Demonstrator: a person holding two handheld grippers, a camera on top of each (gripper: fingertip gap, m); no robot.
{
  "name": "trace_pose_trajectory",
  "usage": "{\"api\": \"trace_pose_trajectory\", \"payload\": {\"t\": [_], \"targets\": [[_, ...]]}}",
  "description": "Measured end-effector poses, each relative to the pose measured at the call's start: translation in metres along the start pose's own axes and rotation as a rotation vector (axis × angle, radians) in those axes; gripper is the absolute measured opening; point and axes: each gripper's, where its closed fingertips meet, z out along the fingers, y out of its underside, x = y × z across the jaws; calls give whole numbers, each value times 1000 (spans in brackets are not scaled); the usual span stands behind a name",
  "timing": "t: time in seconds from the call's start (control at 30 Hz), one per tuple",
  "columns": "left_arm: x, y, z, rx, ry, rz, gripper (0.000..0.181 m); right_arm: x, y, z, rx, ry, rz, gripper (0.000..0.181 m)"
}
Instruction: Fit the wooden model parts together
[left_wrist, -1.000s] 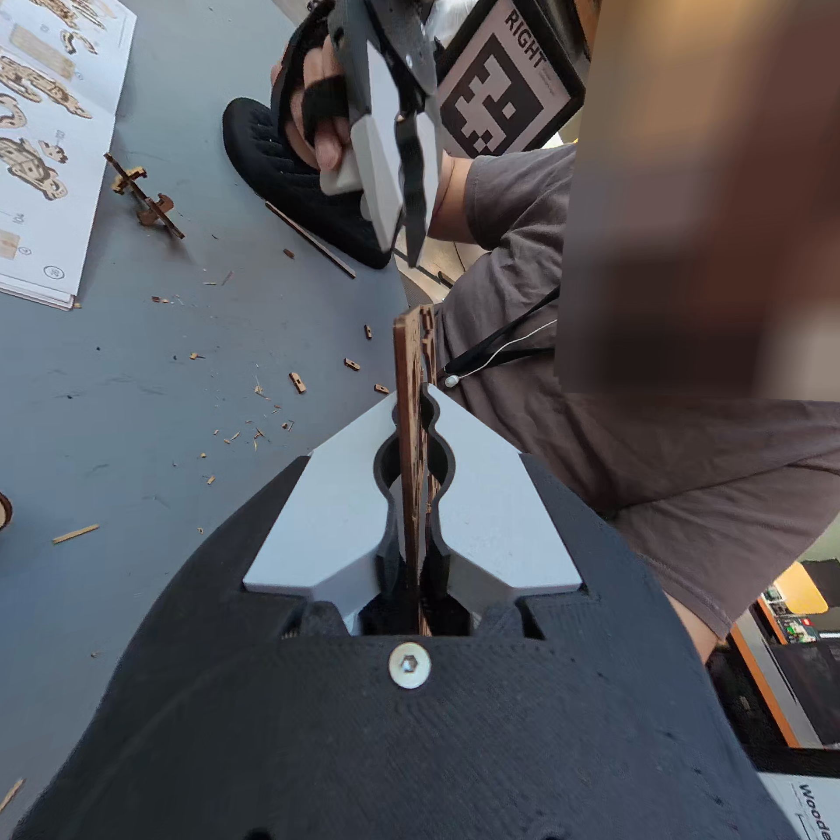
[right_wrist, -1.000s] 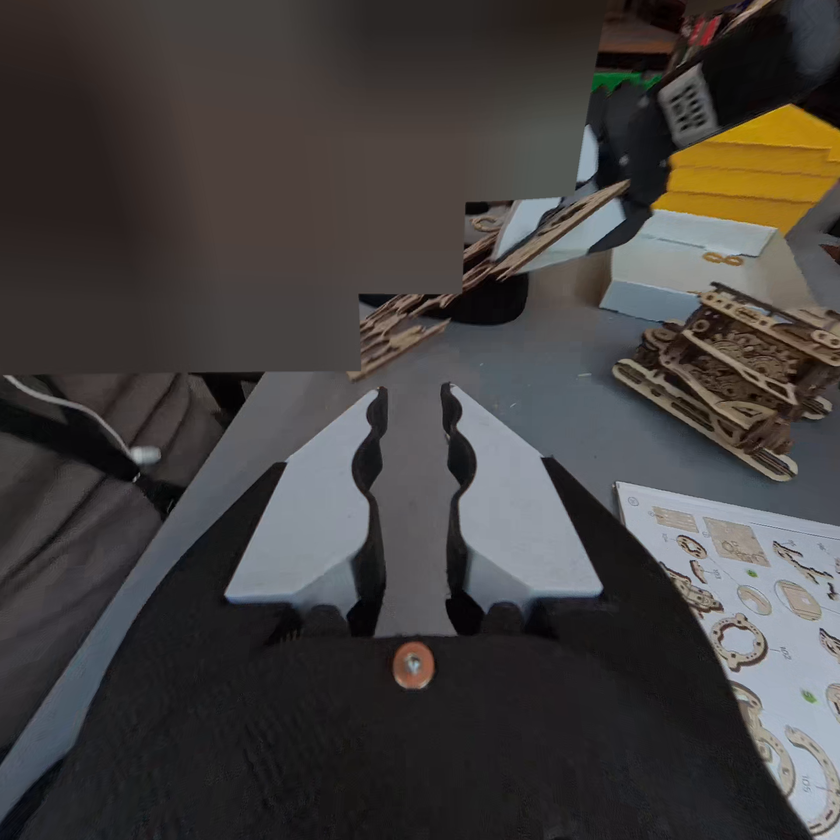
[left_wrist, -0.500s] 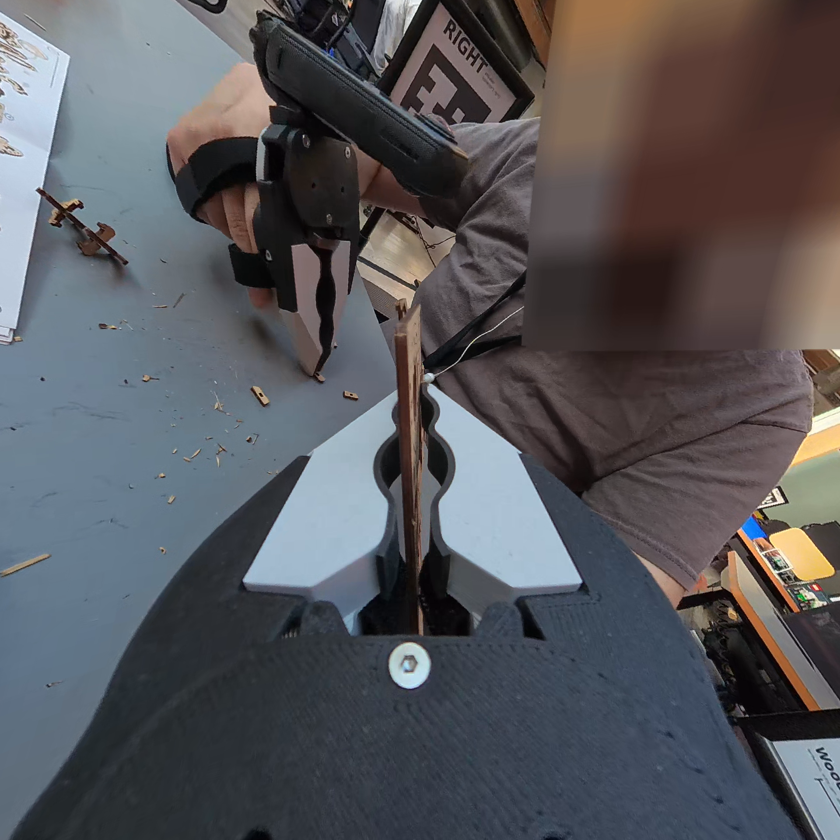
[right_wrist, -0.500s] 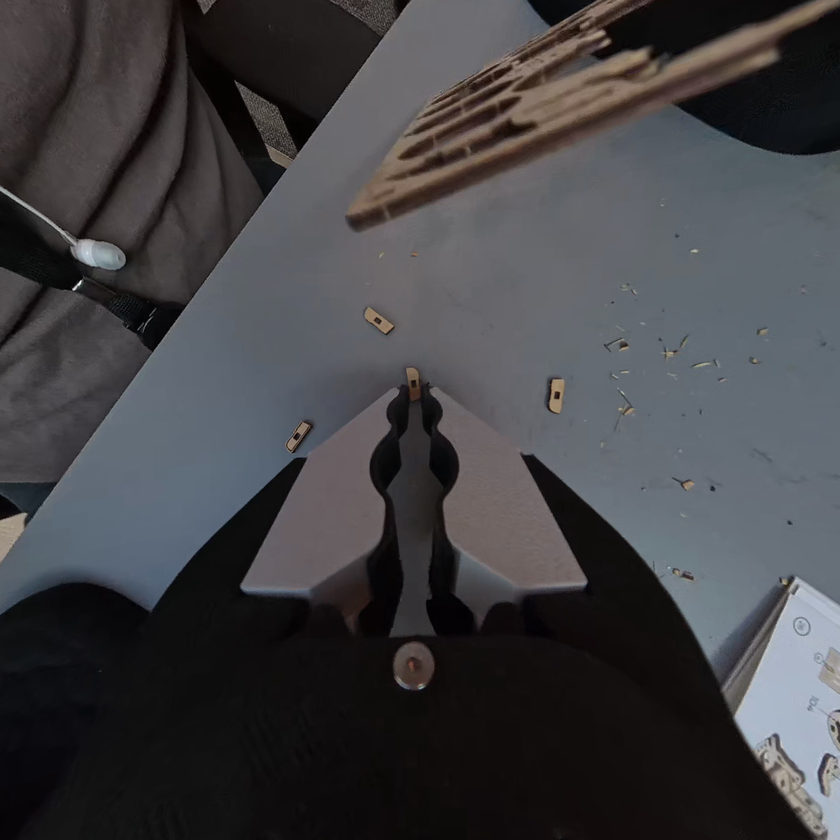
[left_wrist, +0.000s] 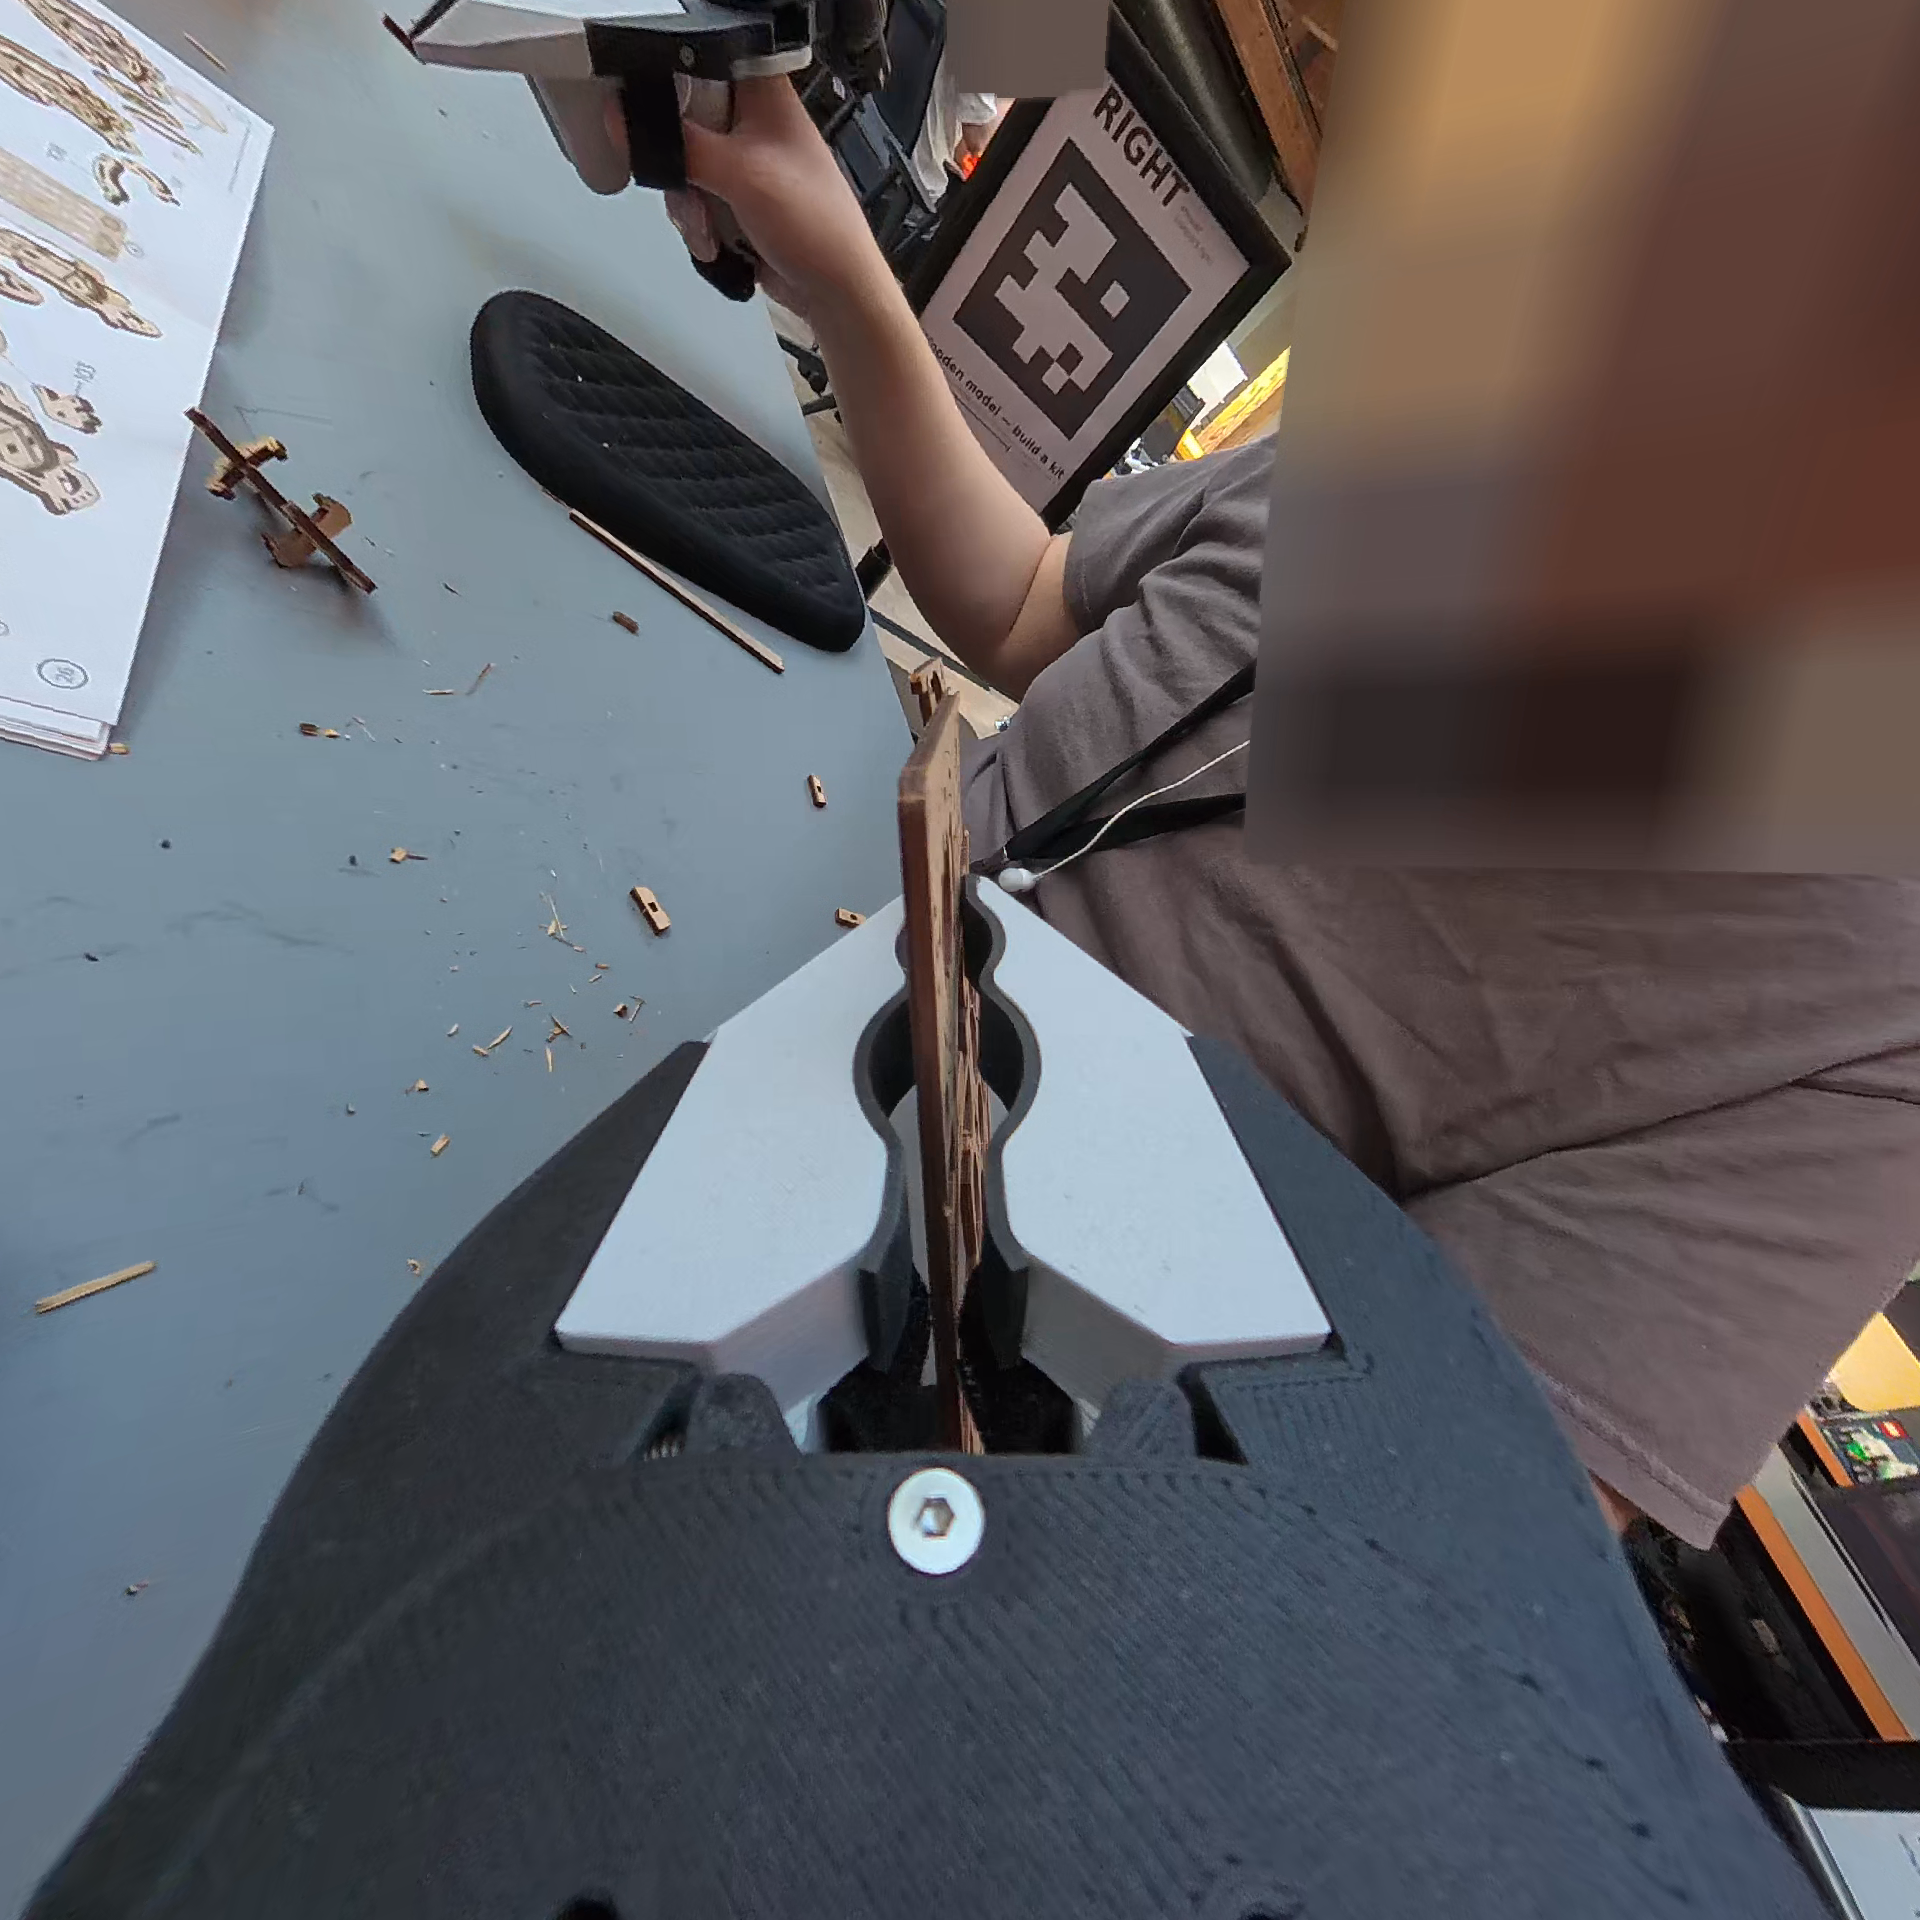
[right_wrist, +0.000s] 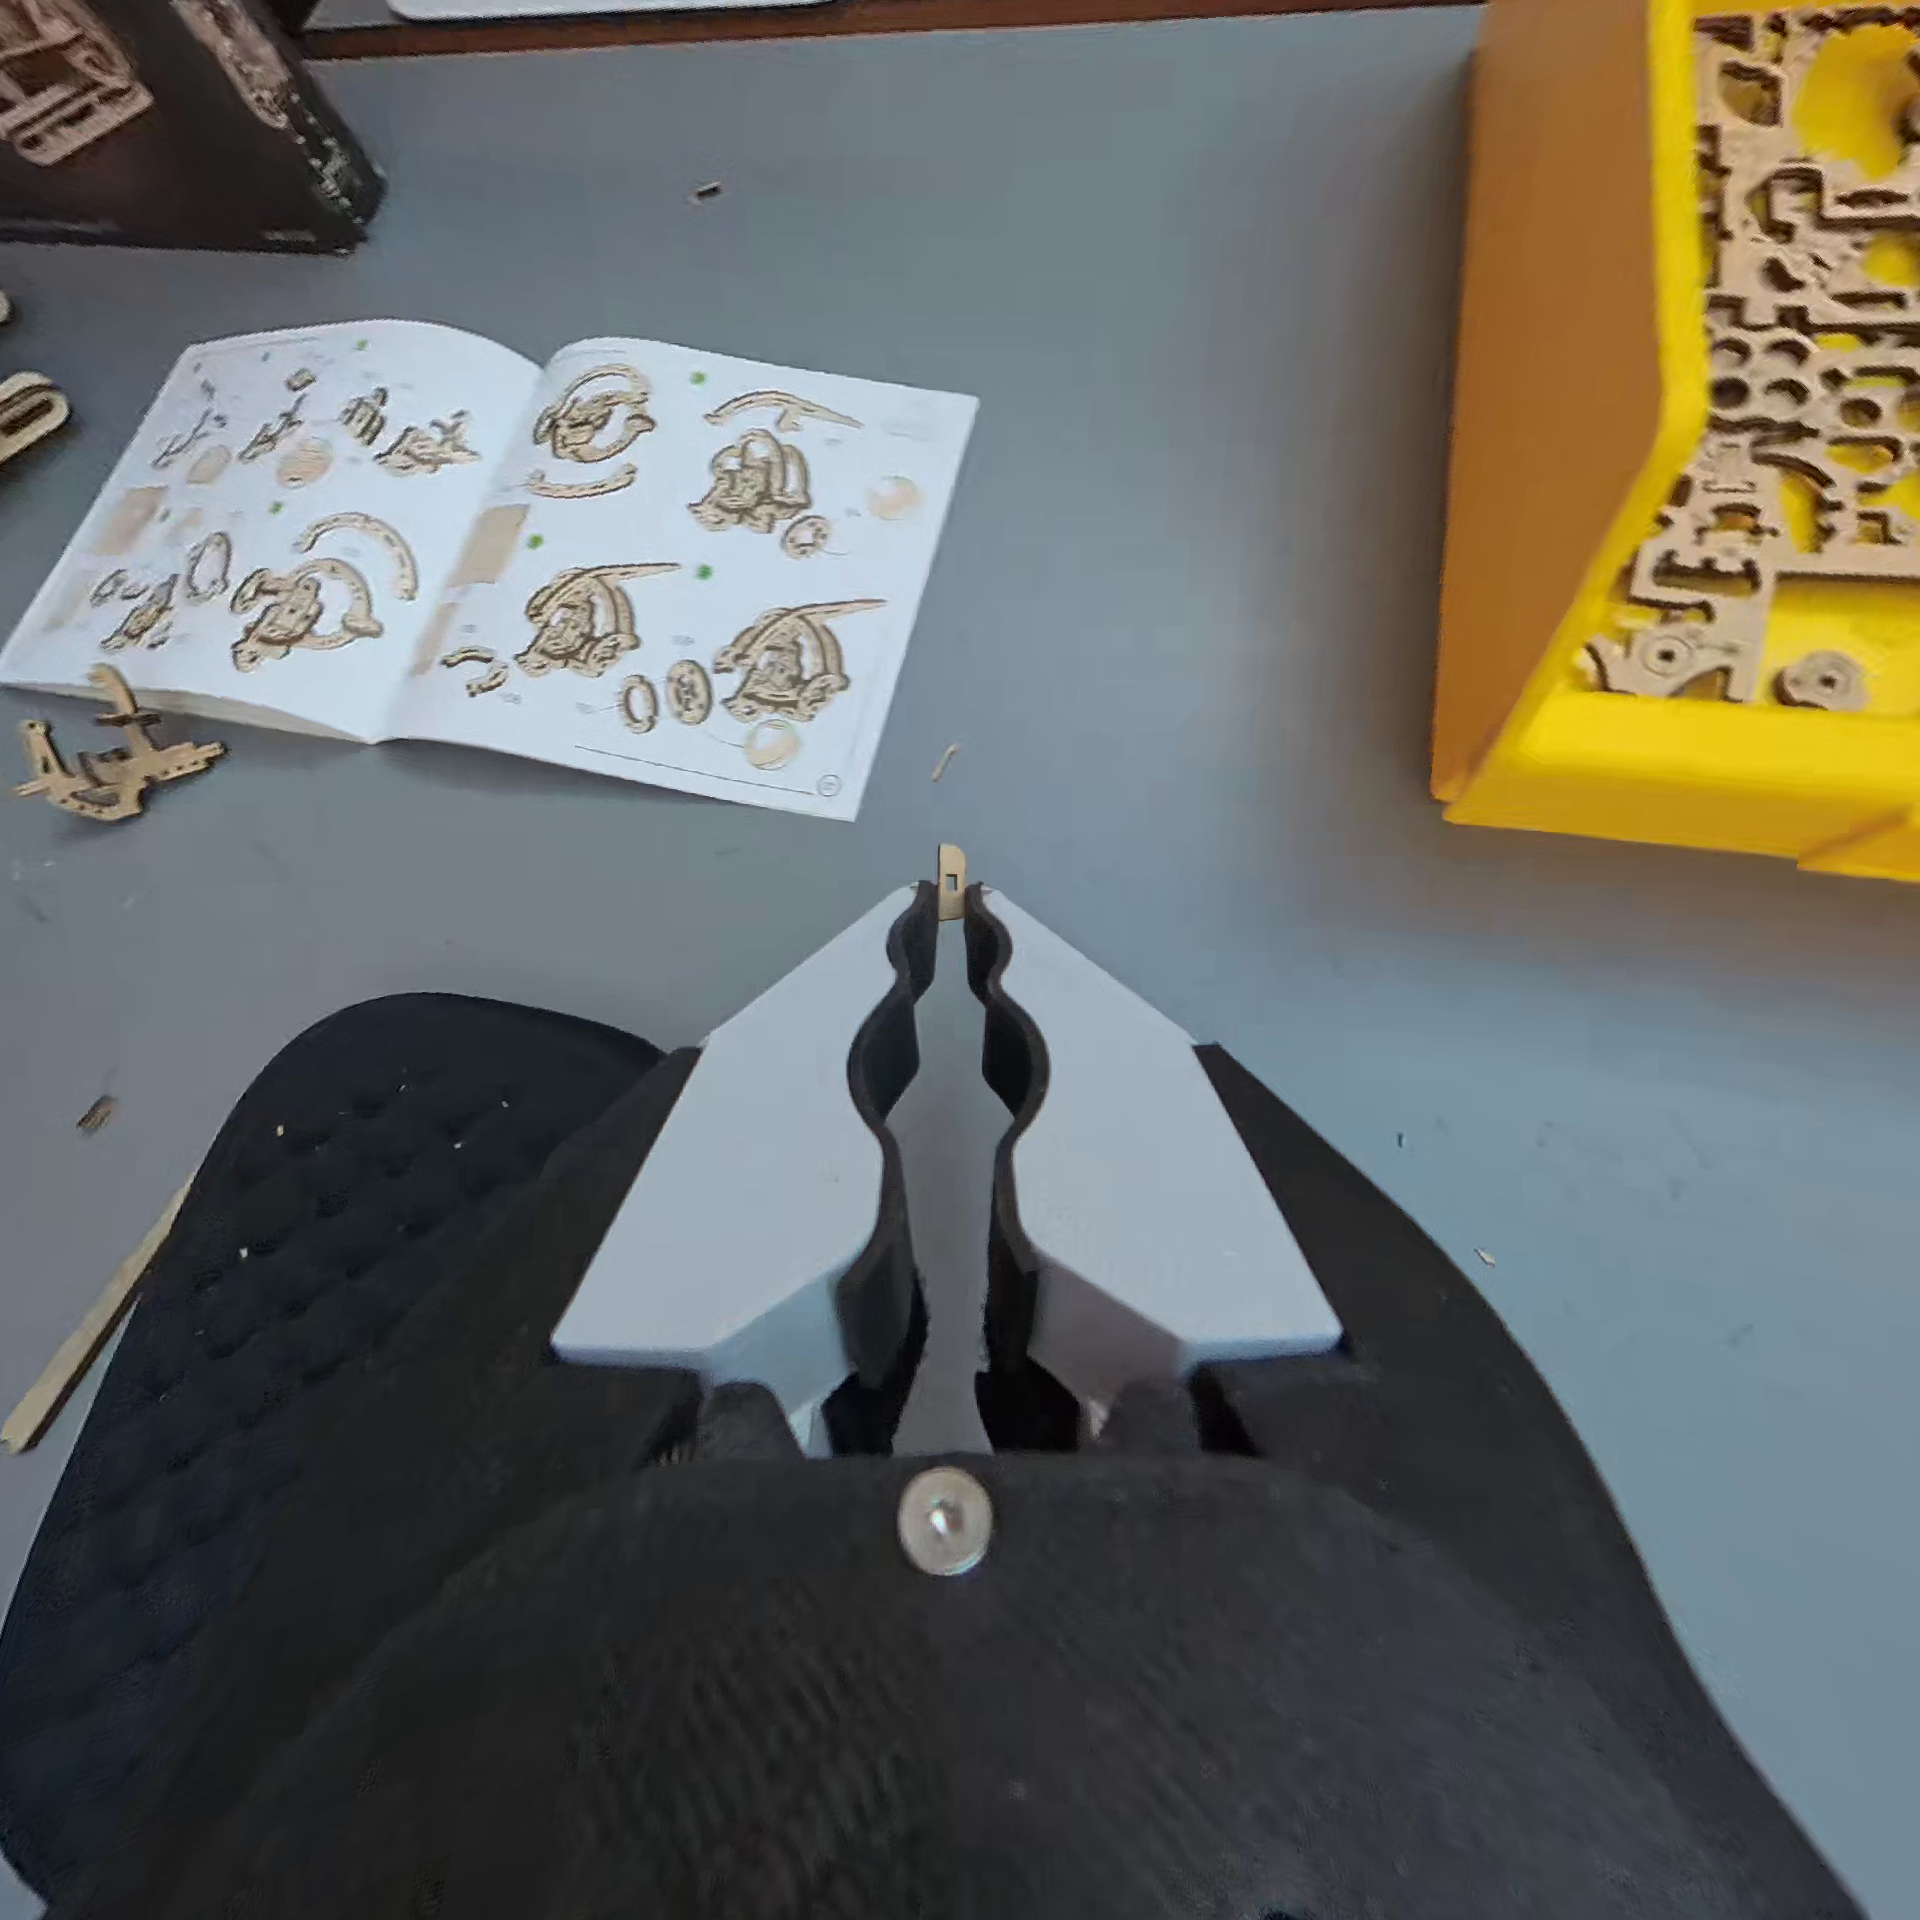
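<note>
My left gripper (left_wrist: 940, 914) is shut on a thin wooden parts sheet (left_wrist: 935, 831), held edge-on and upright above the table's near edge. My right gripper (right_wrist: 948, 891) is shut on a tiny wooden piece (right_wrist: 950, 871) pinched at its fingertips, held above the grey table. In the left wrist view the right gripper (left_wrist: 416, 26) shows at the top, raised in a person's hand. A small wooden sub-assembly (left_wrist: 278, 504) lies on the table beside the instruction booklet (left_wrist: 94, 312); it also shows in the right wrist view (right_wrist: 99, 764).
An open instruction booklet (right_wrist: 499, 561) lies on the grey table (right_wrist: 1195, 520). A yellow bin (right_wrist: 1579, 665) with cut-out wooden sheets stands at right. A black padded cushion (left_wrist: 655, 468) lies near the table edge. A dark box (right_wrist: 177, 114) stands far left. Wood chips (left_wrist: 561, 997) are scattered. Tip to tip, the grippers are about 40 cm apart.
My right gripper, which closed on the tiny piece on the table, has lifted it and swung away toward the booklet and bin. My left gripper still holds the sheet.
</note>
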Motion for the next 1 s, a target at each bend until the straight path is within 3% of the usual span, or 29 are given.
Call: {"api": "trace_pose_trajectory", "payload": {"t": [0.07, 0.23, 0.4, 0.47, 0.53, 0.6, 0.7, 0.77, 0.83, 0.93, 1.0], "targets": [[-1, 1, 1, -3, 5, -11, 0, 13, 4, 1, 14, 44, 48, 3], [-3, 3, 0, -4, 3, -26, 0, 16, 25, 19, -131, 79, 32, 3], [-1, 1, -1, 9, -2, -17, 0, 15, 27, 18, -132, 108, 3, 4], [-1, 1, -2, 9, -2, -14, 0, 11, 29, 17, -138, 76, -4, 12], [-1, 1, -3, 14, -6, -12, 0, 7, 23, 2, -121, 37, 13, 15], [0, 0, -5, 25, -7, -7, 0, -3, -4, -28, -1, 21, -57, 16], [2, -1, -8, 34, -7, 2, 0, -74, -25, -55, 128, -192, -387, 25], [2, -1, -8, 34, -6, 5, 0, -157, -4, -57, 146, -497, -548, 27], [2, -1, -7, 38, -2, -1, 0, -232, 42, -61, 78, -802, -649, 21], [2, 0, -5, 27, -4, 0, 0, -268, 92, -42, -33, -830, -880, 20], [3, 0, -4, 24, -1, 4, 0, -285, 102, -39, -58, -893, -873, 20]]}}
